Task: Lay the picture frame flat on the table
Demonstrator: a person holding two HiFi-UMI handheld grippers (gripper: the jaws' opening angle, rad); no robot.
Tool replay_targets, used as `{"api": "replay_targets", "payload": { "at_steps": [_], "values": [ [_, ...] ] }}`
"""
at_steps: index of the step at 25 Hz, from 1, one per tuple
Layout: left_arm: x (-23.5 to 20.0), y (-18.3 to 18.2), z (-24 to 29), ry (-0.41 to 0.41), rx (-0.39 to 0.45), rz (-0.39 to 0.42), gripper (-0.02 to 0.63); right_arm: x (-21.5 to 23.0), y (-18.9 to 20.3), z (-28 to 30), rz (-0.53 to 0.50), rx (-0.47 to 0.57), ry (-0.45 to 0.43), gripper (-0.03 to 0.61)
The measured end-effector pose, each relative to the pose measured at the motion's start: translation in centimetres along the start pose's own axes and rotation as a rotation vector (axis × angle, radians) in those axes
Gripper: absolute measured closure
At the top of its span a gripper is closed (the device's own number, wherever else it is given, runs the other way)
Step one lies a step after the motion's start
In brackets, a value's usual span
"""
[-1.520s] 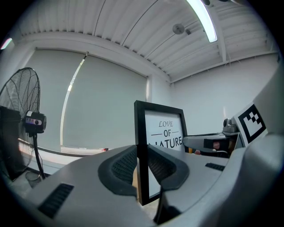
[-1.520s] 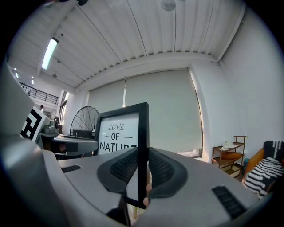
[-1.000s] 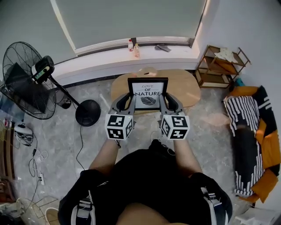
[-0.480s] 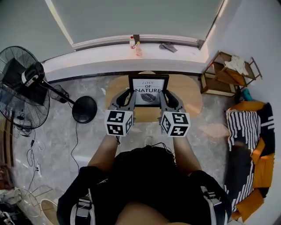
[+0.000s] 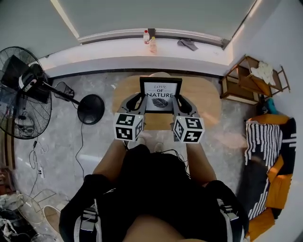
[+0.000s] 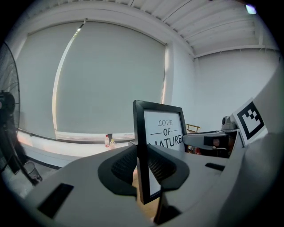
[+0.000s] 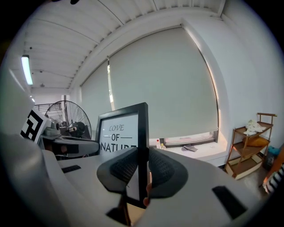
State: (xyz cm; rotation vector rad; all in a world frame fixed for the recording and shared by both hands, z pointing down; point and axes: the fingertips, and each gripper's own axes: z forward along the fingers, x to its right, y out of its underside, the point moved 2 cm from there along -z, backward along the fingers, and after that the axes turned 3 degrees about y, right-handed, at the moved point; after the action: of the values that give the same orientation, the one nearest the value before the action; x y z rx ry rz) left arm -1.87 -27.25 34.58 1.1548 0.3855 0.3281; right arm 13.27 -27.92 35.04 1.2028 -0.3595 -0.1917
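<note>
Biggest of all, a wide grey blind (image 5: 156,14), pulled down over the window on the far wall. Under it, a long white window sill (image 5: 109,49). Down below, a grey stone floor (image 5: 71,142). At the left, a big black fan (image 5: 21,101) on a round foot. At the right, a wooden shelf (image 5: 248,78), and nearer, a black-and-white striped cover (image 5: 262,146). In the middle, a light brown wooden bench (image 5: 206,101) with rounded ends, bare on both sides. Over the bench, standing up and facing the person, the picture frame (image 5: 160,94): thin black rim, white sheet inside, the words LOVE OF NATURE in dark letters, and a small dark leaf below them. No telling if resting on the bench or hanging just above it. Left tongs (image 6: 143,166) squeezed onto the frame's left side, with bumpy black pads tight against the rim, one in front and one behind. Right tongs (image 7: 141,170) squeezed the same way onto the frame's right side. Smallest of all, two little bottles (image 5: 149,41) on the sill, behind the frame and well apart from it.
</note>
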Motion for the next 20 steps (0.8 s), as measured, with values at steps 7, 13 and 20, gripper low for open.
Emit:
{"api": "replay_targets", "payload": {
  "at_steps": [7, 13, 20],
  "values": [
    [-2.5, 1.9, 4.9, 0.049, -0.087, -0.037, 0.527, 1.9, 2.3, 4.6, 0.037, -0.09, 0.038, 0.486],
    [-4.1, 5.6, 7.8, 0.07, -0.177, -0.06, 0.527, 2.9, 6.6, 7.4, 0.088, -0.196, 0.041, 0.486],
    [-4.8, 11.4, 10.9, 0.085, -0.287, -0.099, 0.526, 4.8, 12.6, 10.0, 0.13, -0.332, 0.035, 0.486]
  ]
}}
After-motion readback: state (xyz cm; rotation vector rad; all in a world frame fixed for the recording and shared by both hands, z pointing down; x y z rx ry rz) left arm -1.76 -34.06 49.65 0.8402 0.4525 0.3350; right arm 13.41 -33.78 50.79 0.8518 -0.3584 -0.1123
